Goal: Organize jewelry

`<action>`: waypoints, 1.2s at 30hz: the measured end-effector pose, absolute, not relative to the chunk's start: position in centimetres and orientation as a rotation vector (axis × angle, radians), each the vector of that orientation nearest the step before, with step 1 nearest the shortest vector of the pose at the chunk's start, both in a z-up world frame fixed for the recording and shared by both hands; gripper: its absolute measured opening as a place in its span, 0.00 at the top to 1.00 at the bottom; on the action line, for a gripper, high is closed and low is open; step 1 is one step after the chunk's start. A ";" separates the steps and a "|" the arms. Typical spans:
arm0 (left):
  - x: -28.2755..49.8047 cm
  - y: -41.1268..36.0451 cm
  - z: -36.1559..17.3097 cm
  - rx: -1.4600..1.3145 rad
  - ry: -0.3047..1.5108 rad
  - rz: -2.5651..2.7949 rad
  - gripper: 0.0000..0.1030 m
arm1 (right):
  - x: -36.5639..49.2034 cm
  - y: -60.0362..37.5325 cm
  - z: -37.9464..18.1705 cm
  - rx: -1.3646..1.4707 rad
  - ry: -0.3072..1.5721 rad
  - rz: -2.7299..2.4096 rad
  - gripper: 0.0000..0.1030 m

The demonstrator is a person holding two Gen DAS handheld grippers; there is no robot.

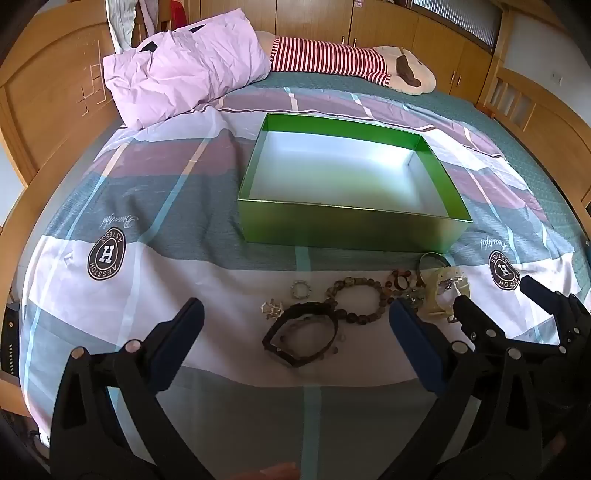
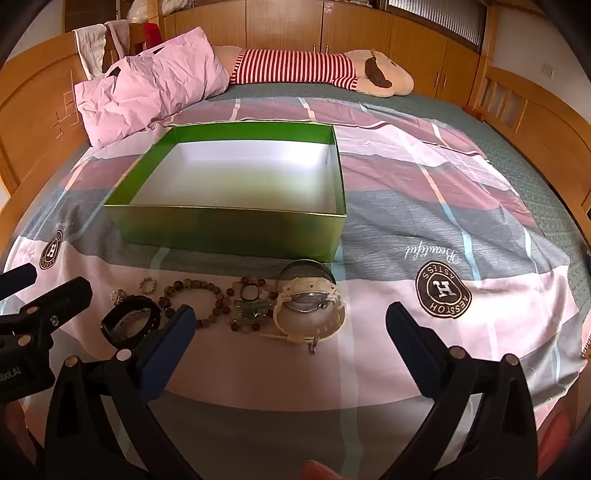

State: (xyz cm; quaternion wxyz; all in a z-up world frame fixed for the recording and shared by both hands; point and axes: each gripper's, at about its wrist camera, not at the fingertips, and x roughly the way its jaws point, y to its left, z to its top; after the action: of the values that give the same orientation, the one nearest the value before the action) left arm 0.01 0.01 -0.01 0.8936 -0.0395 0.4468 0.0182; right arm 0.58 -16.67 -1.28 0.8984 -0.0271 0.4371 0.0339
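Observation:
An open green box (image 1: 347, 225) (image 2: 229, 230) with a white, empty inside stands on the bed. In front of it lies a row of jewelry: a black watch (image 1: 301, 338) (image 2: 131, 319), a brown bead bracelet (image 1: 356, 299) (image 2: 192, 295), a small silver ring (image 1: 301, 290) (image 2: 147, 285), a silver charm (image 1: 272, 309), a green-stone piece (image 2: 253, 310) and a cream watch (image 1: 448, 291) (image 2: 310, 310). My left gripper (image 1: 295, 328) is open above the black watch. My right gripper (image 2: 291, 325) is open in front of the cream watch.
A pink pillow (image 1: 184, 74) (image 2: 147, 85) and a striped plush toy (image 1: 332, 61) (image 2: 303, 70) lie at the bed's far end. Wooden headboard (image 1: 48, 110) on the left, wardrobes (image 2: 369, 29) behind. The plaid bedspread (image 2: 443, 221) stretches right of the box.

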 end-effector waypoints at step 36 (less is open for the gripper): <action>0.0 0.0 0.0 -0.078 0.935 0.040 0.02 | 0.4 -16.5 -1.0 -0.062 0.895 0.066 0.01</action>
State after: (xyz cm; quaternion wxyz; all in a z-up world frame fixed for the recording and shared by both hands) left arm -0.01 -0.04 0.00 0.8917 -0.0378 0.4507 0.0191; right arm 0.42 -16.51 -0.98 0.9005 -0.0299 0.4327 0.0317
